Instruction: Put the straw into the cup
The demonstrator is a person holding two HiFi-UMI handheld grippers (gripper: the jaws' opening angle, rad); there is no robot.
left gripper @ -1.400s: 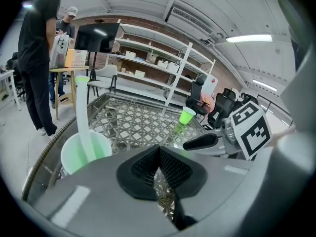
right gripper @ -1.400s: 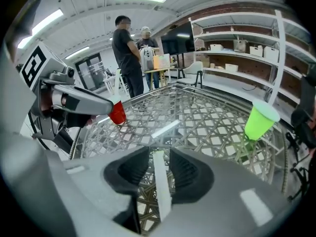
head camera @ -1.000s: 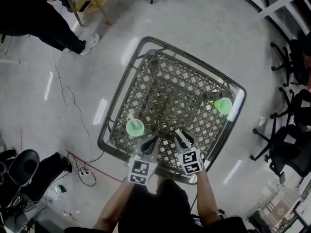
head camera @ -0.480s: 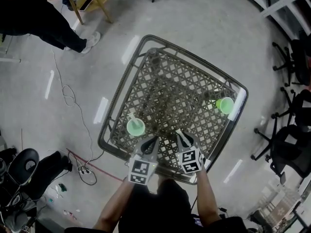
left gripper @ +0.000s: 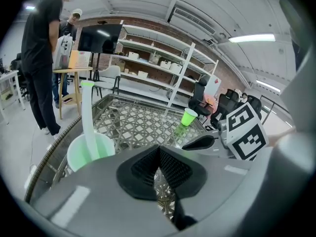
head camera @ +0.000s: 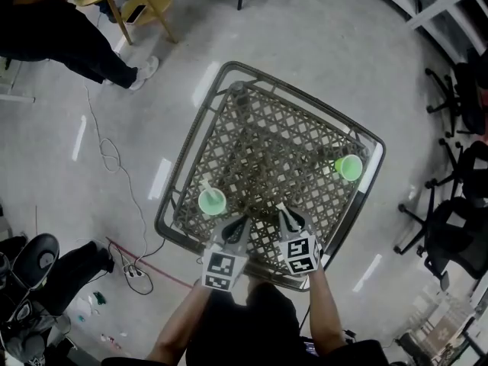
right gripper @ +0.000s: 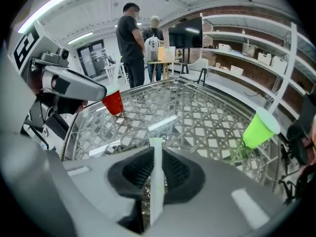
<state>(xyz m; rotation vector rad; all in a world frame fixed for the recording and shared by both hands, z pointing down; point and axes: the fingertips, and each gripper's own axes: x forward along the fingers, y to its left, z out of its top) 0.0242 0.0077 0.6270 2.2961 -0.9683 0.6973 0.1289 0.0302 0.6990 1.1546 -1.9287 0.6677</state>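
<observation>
One straw is pinched between the jaws of the right gripper, which have just been closing on it. The empty green cup stands well apart across the lattice table, so carrying and inserting remain. The nearer cup already holds a second straw. The left gripper is clenched on nothing. The gripper body hides the held straw's lower end.
</observation>
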